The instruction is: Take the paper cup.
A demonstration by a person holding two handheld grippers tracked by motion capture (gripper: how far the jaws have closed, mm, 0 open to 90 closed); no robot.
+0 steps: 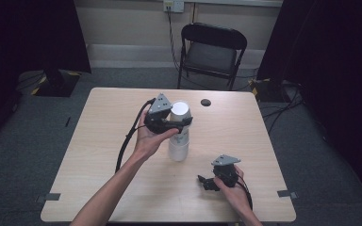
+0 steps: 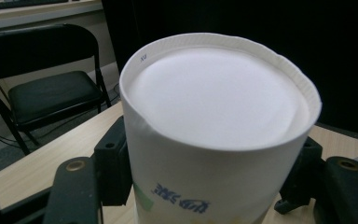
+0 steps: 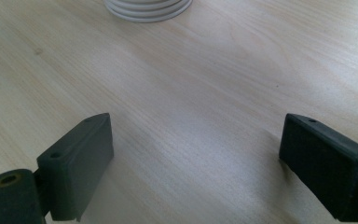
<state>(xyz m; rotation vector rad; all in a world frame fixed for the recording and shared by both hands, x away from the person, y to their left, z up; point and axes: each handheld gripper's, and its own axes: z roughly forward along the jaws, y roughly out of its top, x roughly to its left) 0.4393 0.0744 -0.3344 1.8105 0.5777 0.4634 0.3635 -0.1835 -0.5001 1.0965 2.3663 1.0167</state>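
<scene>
So the left hand-held gripper has its jaws clamped on the upper part of a tall white cup stack — standing upright mid-surface, long axis vertical. The right hand-held gripper sits low nearby, jaws wide apart and empty — stack's just ahead of it.

Light wood table, rounded corners. Stack of white paper cups stands upside down near centre. Small dark round disc lies near far edge.
</scene>
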